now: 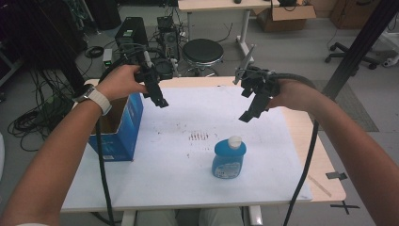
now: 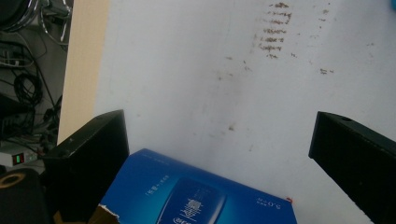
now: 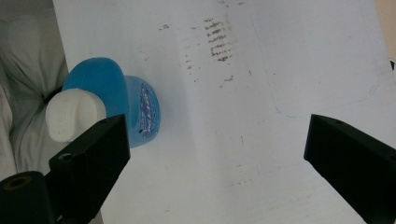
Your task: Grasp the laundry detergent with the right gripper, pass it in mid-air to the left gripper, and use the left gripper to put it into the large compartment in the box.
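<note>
High view: blue bottle (image 1: pixel 229 158) upright at the table's (image 1: pixel 179 188) near centre; left gripper (image 1: pixel 157 96) and right gripper (image 1: pixel 251 110) hover apart, empty.

Left gripper view: jaws spread above blue box (image 2: pixel 201 196).

Right gripper view: jaws spread, bottle (image 3: pixel 109 105) off-centre; a skewed descent risks toppling it.

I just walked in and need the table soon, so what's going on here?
A person holds a gripper in each hand above the white table. The left gripper hovers open over the open blue box at the table's left edge. The right gripper hovers open above the upright blue bottle with its white cap. Neither touches anything yet.
</note>
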Motion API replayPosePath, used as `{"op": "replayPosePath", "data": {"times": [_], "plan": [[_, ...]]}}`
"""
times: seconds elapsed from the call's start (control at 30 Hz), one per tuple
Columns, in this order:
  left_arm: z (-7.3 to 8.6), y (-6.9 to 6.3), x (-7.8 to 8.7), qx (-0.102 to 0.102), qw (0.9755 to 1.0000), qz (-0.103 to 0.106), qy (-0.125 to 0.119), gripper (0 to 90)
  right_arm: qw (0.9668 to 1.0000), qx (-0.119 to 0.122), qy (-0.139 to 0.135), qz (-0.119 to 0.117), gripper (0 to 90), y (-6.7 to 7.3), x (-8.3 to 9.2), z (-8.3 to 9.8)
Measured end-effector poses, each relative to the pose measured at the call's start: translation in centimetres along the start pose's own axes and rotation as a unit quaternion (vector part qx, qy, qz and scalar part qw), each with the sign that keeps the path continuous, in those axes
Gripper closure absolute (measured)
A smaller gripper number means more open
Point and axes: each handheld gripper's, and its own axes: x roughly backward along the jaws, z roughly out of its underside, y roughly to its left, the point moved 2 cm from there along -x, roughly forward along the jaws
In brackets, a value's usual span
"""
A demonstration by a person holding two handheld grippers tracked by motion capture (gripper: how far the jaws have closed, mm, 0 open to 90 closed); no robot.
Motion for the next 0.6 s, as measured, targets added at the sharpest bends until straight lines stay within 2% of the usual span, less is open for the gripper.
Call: {"op": "replayPosePath", "data": {"times": [0.6], "plan": [[-0.2,-0.1,-0.1,-0.001,1.0,0.001,-0.001,5.4,1.0,-0.006,-0.002,0.001,6.5,1.0,1.3,0.9]]}}
